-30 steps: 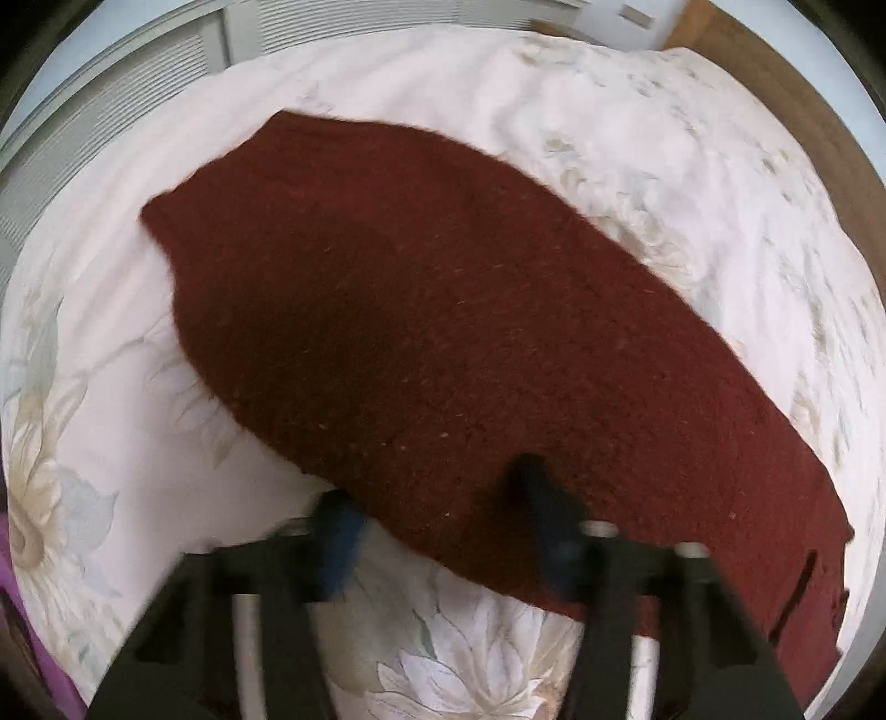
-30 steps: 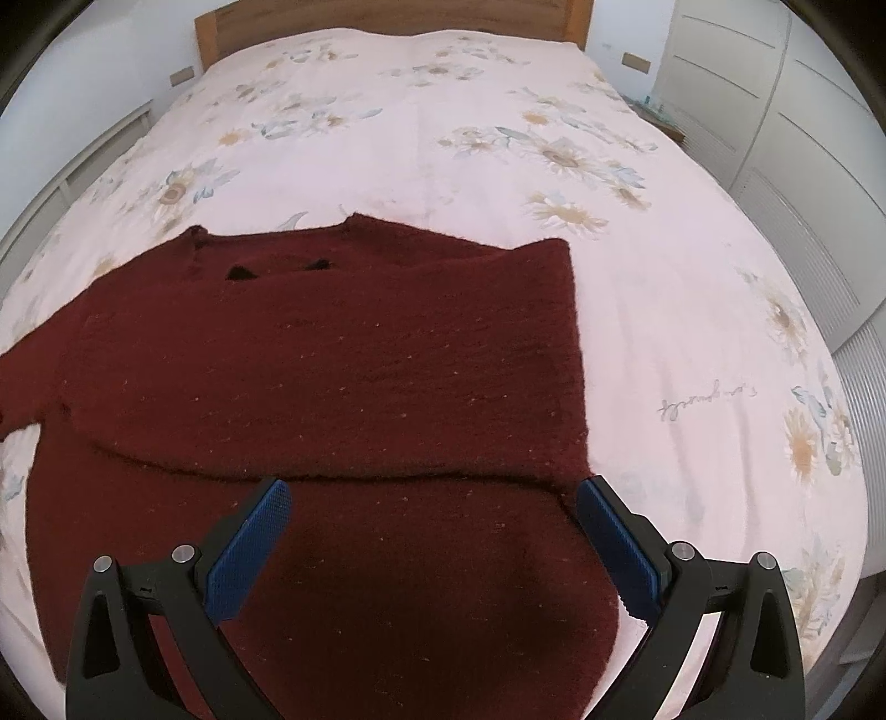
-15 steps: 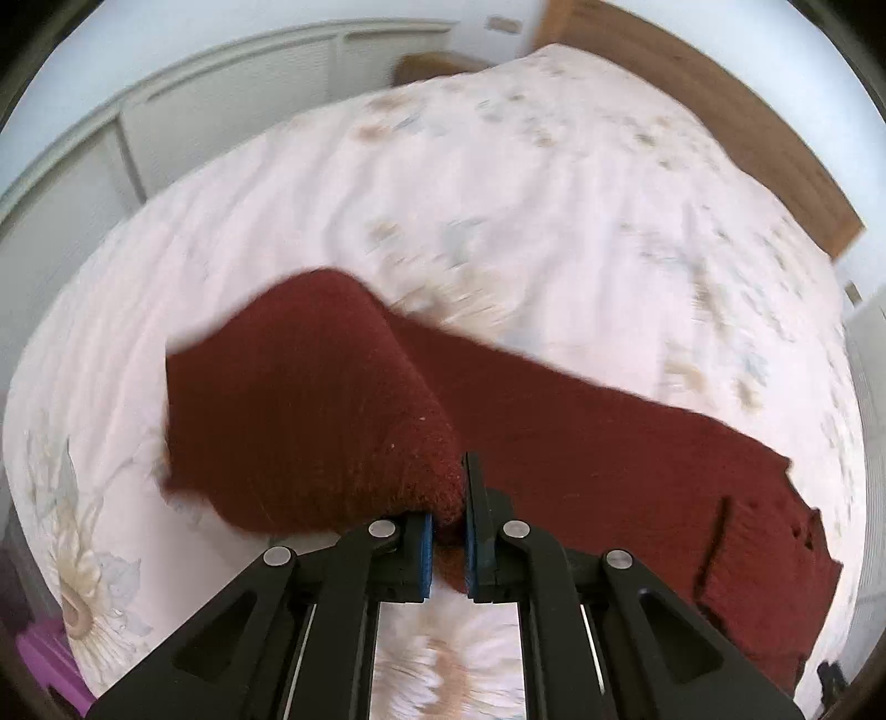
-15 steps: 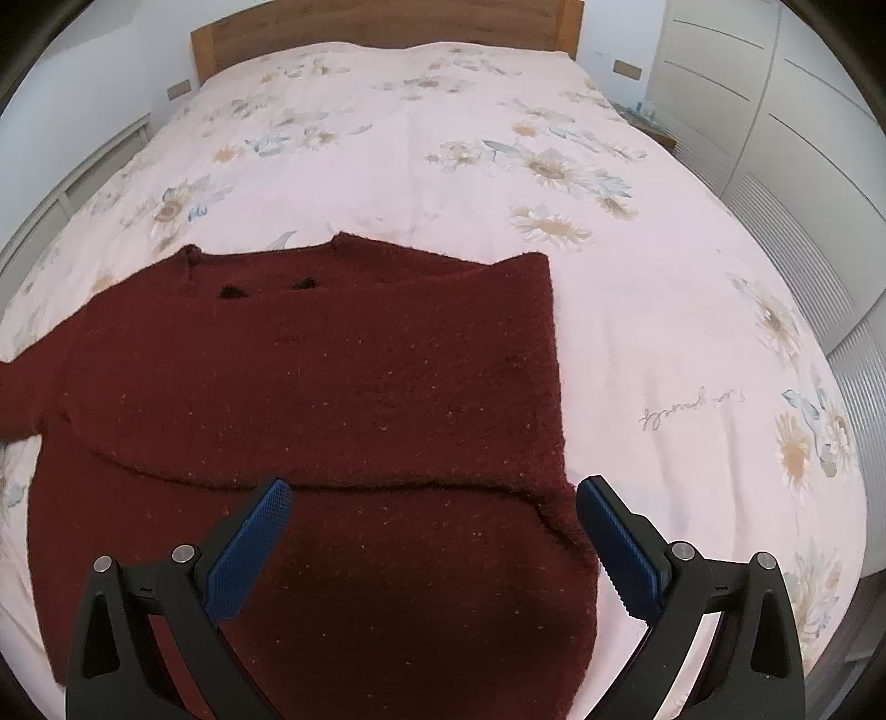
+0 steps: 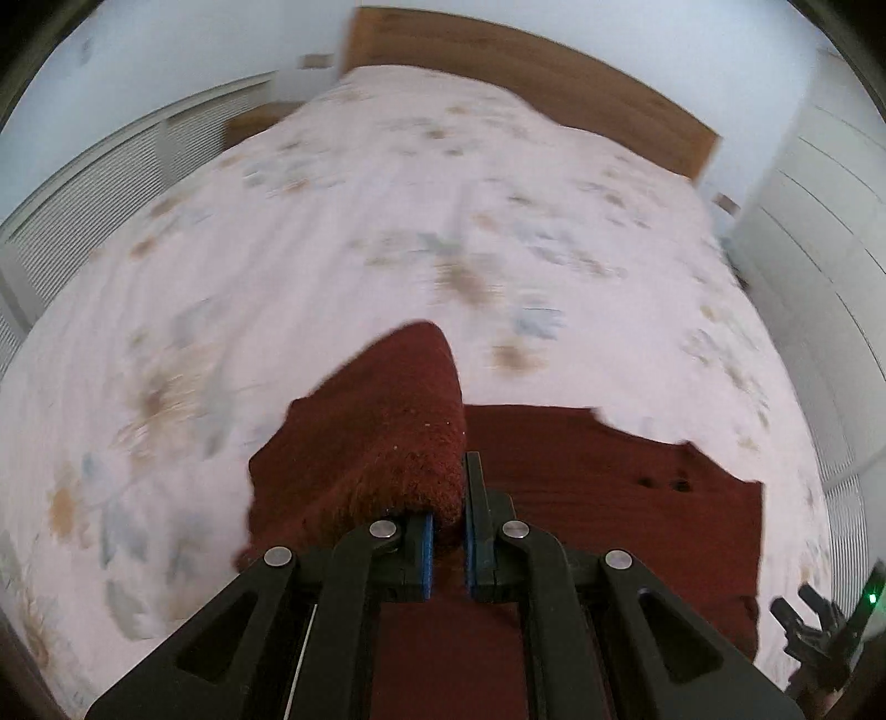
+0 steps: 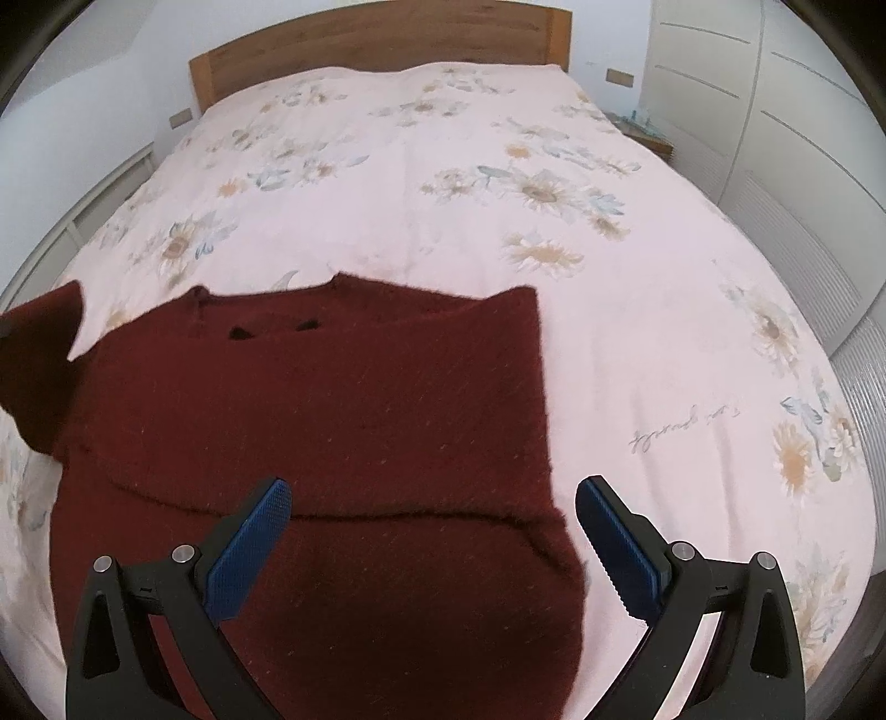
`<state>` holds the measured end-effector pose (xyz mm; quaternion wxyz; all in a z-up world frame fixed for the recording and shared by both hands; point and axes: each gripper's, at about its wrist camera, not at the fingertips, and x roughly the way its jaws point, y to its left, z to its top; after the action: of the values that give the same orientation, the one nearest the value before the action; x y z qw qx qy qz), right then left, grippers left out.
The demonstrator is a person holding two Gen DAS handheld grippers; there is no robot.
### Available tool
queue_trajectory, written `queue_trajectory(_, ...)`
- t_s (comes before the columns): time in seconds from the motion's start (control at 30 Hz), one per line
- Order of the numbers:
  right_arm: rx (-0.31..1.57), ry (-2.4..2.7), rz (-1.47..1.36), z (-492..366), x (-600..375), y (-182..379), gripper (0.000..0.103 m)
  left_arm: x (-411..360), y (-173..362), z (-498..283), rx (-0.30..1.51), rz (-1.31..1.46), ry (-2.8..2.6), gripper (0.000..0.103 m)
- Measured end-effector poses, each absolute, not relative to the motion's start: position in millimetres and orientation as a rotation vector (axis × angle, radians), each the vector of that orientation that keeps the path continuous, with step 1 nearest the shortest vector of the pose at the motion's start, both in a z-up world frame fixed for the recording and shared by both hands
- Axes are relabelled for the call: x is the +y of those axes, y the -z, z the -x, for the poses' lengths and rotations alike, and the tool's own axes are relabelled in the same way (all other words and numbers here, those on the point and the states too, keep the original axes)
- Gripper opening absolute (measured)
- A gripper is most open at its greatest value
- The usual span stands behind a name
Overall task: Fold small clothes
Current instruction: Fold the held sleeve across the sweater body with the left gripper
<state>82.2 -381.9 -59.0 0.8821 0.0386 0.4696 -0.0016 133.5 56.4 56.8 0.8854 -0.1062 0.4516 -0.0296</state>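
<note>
A dark red knitted sweater (image 6: pixel 343 399) lies flat on the bed, its right sleeve folded across the chest. My left gripper (image 5: pixel 447 531) is shut on the sweater's left sleeve (image 5: pixel 398 421), which hangs lifted in a fold over the body (image 5: pixel 598 498). In the right wrist view that raised sleeve (image 6: pixel 39 354) shows at the far left edge. My right gripper (image 6: pixel 432 515) hovers open above the lower right part of the sweater, with nothing between its blue pads (image 6: pixel 614 537).
The pink floral bedspread (image 6: pixel 443 183) covers the whole bed, with a wooden headboard (image 6: pixel 376 39) at the far end. White wardrobes (image 6: pixel 775 111) stand to the right. The right gripper's body (image 5: pixel 819 642) shows at the left wrist view's lower right corner.
My left gripper closed on the sleeve, then lifted it up and swung it toward the sweater's body. The right gripper stayed open and rose slightly.
</note>
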Motion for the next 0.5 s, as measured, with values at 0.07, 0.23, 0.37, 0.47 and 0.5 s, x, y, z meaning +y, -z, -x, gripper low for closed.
queue_trajectory(0.07,0.983,0.016,-0.075,-84,-387,56,0.103,21,-56,-142,0.938,0.190,0.116,0.006)
queue_trajectory(0.23,0.984,0.040,-0.078,-85,-401,52,0.103,-50,-38,-155,0.954,0.104,0.217,0.006)
queue_trajectory(0.37,0.987,0.044,-0.087,-82,-409,55,0.103,-98,-13,-160,0.997,0.074,0.283,0.006)
queue_trajectory(0.47,1.000,0.044,-0.096,-79,-413,61,0.103,-124,11,-158,1.020,0.003,0.297,0.006)
queue_trajectory(0.5,1.005,0.046,-0.099,-79,-414,63,0.103,-130,21,-160,1.040,-0.010,0.296,0.006)
